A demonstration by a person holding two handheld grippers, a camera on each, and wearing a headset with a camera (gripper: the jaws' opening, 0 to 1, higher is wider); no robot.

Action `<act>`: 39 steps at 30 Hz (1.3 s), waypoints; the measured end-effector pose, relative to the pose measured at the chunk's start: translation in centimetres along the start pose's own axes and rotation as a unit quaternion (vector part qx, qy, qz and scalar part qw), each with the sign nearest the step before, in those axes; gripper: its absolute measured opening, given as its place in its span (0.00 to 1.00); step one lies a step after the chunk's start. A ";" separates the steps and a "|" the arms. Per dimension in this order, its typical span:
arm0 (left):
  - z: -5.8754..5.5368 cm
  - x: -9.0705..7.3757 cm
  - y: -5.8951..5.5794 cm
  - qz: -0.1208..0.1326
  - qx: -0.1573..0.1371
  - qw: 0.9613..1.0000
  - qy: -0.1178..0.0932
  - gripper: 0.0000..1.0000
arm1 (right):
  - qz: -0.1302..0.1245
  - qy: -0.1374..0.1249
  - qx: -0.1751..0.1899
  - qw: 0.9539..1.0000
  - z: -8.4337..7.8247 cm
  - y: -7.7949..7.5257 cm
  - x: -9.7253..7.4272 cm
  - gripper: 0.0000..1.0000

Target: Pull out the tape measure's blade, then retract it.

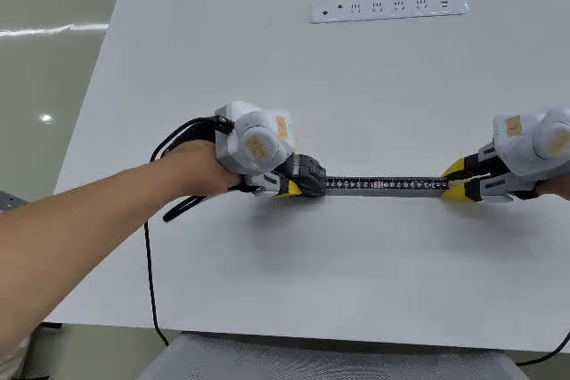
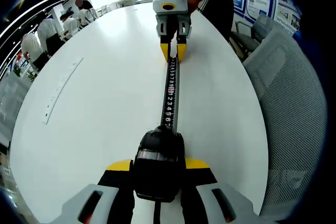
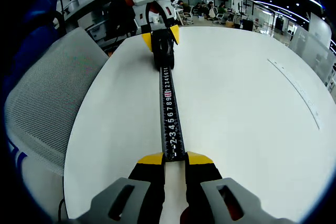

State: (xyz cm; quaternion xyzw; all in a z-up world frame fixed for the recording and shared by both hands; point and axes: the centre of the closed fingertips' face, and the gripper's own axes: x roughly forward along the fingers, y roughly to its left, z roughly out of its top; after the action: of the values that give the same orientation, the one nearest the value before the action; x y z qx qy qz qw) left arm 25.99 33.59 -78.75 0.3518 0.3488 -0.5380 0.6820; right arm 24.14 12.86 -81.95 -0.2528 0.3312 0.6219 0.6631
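L gripper [image 2: 157,164] clamped on tape case [image 1: 310,175], case rear hidden btwn jaws. R gripper [image 3: 175,159] pinching blade [image 3: 169,108] end; tip hidden.

The blade [image 1: 385,184] has its far end hidden between the right tongs [image 1: 455,181], whose housing the head view's right edge cuts off.

Far side: bare bench [image 1: 374,86], lots of free room up to the power strip [image 1: 388,8].
Middle: blade [image 1: 385,185] stretched from tape measure [image 1: 309,175] in left claw [image 1: 292,186] to right claw [image 1: 456,179], a low bar across.
Near edge: chair [image 1: 329,360] just below.
Left: cable [image 1: 146,264] hangs over the edge.
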 end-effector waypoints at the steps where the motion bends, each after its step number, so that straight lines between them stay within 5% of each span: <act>1: 0.0 0.0 0.0 0.000 0.000 1.000 0.000 0.30 | 0.000 0.000 0.000 1.000 -0.2 0.0 -0.1 0.10; 25: 0.1 -0.1 -0.2 -0.002 0.002 1.000 0.003 0.30 | -0.008 0.013 0.017 1.000 -3.6 -0.6 -3.2 0.10; 39: 0.3 -0.1 -0.4 -0.003 0.006 1.000 0.003 0.30 | -0.001 0.017 0.018 1.000 -3.2 -0.7 -3.0 0.11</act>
State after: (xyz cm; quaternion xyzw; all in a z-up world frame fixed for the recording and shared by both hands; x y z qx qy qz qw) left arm 25.66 33.30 -78.51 0.3565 0.3488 -0.5412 0.6770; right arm 24.45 8.36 -81.82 -0.2521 0.3531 0.6106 0.6625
